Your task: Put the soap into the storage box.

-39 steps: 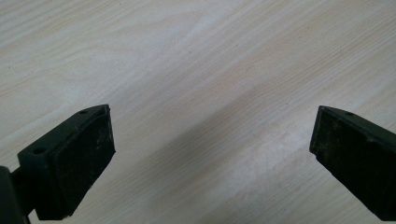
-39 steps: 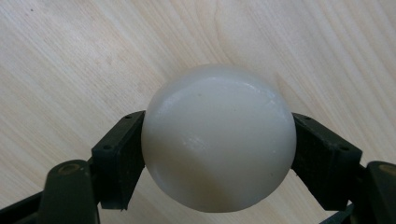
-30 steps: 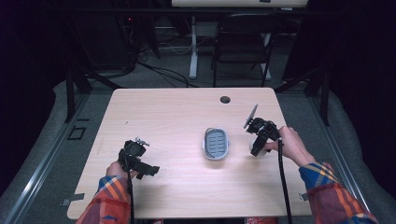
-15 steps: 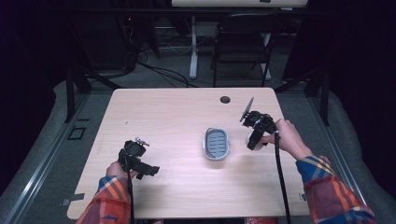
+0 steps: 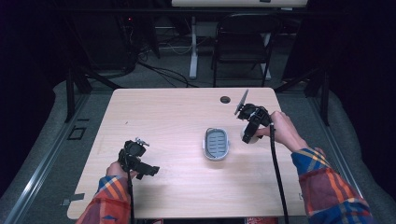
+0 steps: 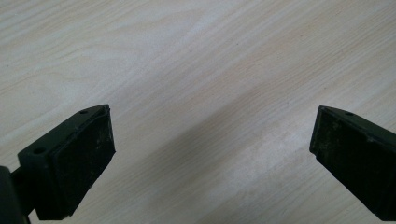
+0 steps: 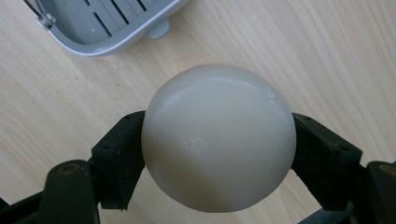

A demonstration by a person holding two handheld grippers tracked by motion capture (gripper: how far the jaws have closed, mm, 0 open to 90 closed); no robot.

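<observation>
A smooth, cream-white rounded bar of soap (image 7: pixel 218 140) sits clamped between the jaws of the right gripper (image 5: pixel 249 134), near the right edge of the pale wooden table (image 5: pixel 173 116), just beside a grey slotted plastic soap dish (image 5: pixel 216 143). The left gripper (image 5: pixel 140 165), jaws wide apart, hovers near the front-left corner.

Right hand-held gripper (image 5: pixel 248 133): jaws pointing down and toward the person, closed on a pale rounded piece that fills the gap between the pads, one pad (image 7: pixel 119 156) on each flank. Right hand (image 5: pixel 280 130) wraps the body from its outer side; cable hangs back along the forearm. Left hand-held gripper (image 5: pixel 140 163): held low in the left hand (image 5: pixel 116 169), jaws spread wide, nothing between the pads (image 6: pixel 81 163).
</observation>
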